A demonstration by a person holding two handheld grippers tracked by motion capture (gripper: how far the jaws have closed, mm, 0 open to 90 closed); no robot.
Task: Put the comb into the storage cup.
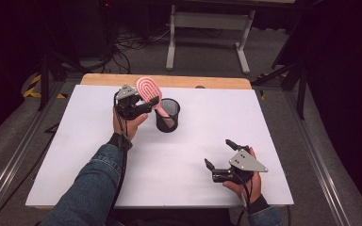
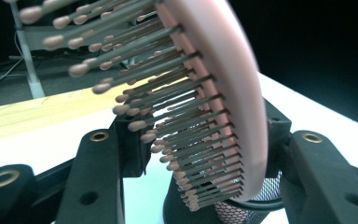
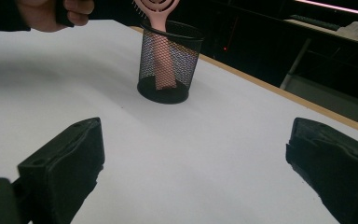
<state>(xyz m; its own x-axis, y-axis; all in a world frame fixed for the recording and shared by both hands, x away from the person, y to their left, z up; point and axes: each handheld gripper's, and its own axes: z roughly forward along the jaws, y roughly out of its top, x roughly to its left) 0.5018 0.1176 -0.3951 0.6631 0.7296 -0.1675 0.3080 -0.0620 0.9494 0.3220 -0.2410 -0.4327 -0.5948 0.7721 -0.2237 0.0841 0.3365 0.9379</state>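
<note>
A pink hairbrush (image 1: 147,89) stands handle-down in a black mesh cup (image 1: 168,115) at the far middle of the white table (image 1: 184,150), its head leaning left over the rim. My left gripper (image 1: 153,102) is at the brush head. In the left gripper view the bristled head (image 2: 233,93) lies between the two jaws, with a slight gap on each side, and the cup (image 2: 242,207) is below it. My right gripper (image 1: 218,152) rests open and empty at the near right. It faces the cup (image 3: 168,60) and the brush (image 3: 154,9).
A wooden strip (image 1: 169,81) runs along the table's far edge. Beyond it, on the floor, are a white desk frame (image 1: 207,28) and cables. The hand holding the left gripper (image 3: 51,11) is at the top left of the right gripper view.
</note>
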